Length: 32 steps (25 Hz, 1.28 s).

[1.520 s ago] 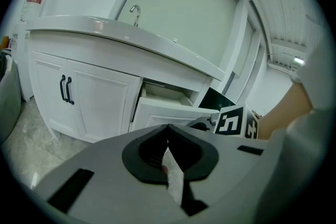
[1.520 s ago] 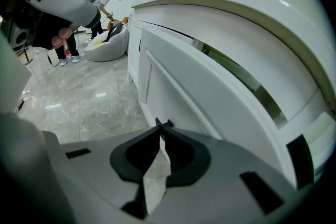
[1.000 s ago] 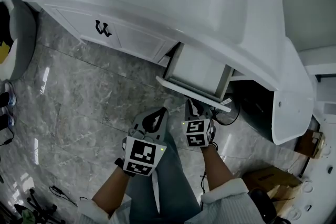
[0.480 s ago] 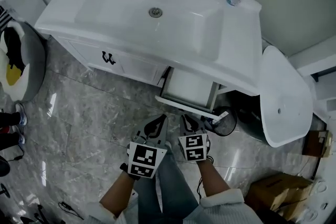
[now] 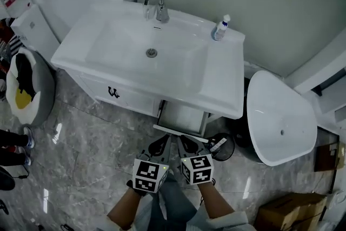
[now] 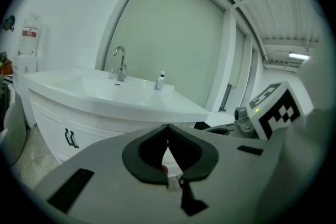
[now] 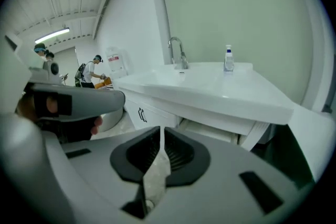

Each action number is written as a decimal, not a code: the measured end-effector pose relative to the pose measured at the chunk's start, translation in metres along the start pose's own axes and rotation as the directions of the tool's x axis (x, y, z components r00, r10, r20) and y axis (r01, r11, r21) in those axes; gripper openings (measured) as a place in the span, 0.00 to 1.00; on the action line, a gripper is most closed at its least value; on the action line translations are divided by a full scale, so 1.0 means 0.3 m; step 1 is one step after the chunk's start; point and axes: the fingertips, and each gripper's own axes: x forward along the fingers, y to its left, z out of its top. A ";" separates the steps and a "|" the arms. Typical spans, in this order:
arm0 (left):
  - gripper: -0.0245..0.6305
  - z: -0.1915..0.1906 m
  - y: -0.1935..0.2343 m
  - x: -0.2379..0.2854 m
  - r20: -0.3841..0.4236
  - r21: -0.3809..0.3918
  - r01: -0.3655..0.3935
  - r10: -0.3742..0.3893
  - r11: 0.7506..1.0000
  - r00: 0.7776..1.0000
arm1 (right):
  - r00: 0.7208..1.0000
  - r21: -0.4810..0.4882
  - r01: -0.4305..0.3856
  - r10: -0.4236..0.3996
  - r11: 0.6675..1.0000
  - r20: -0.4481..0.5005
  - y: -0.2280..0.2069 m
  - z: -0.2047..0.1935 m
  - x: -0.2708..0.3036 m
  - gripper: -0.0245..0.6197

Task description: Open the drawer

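Drawer point(image 5: 183, 116): head view, pulled out under the right end of the sink counter point(image 5: 221, 100), touching neither tool; likely open enough already.
Left gripper point(image 5: 160, 144): near the drawer front, not touching; a forward nudge could shove it back in.
Right gripper point(image 5: 187, 144): beside the left, same risk; bin point(image 5: 223, 146) close by, easily knocked.
Left gripper view: jaw tips together, nothing held.
Right gripper view: jaws just been closing, down to a thin slit, empty; drawer point(image 7: 210, 132) ahead, below the counter.
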 end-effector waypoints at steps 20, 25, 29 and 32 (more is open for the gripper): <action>0.06 0.527 -0.378 -0.246 0.226 0.095 0.078 -0.098 0.992 0.969 | 0.884 -0.032 -0.169 0.166 0.985 0.437 0.080 0.587 -0.649 0.05; 0.06 0.589 -0.439 -0.287 0.256 0.110 0.123 -0.148 0.986 0.955 | 0.876 -0.032 -0.178 0.174 0.983 0.450 0.092 0.620 -0.727 0.05; 0.06 0.611 -0.449 -0.284 0.259 0.116 0.155 -0.180 0.981 0.949 | 0.877 -0.019 -0.173 0.162 0.985 0.453 0.082 0.634 -0.734 0.05; 0.06 0.628 -0.440 -0.284 0.263 0.140 0.160 -0.192 0.977 0.946 | 0.879 -0.009 -0.171 0.156 0.985 0.450 0.078 0.635 -0.722 0.05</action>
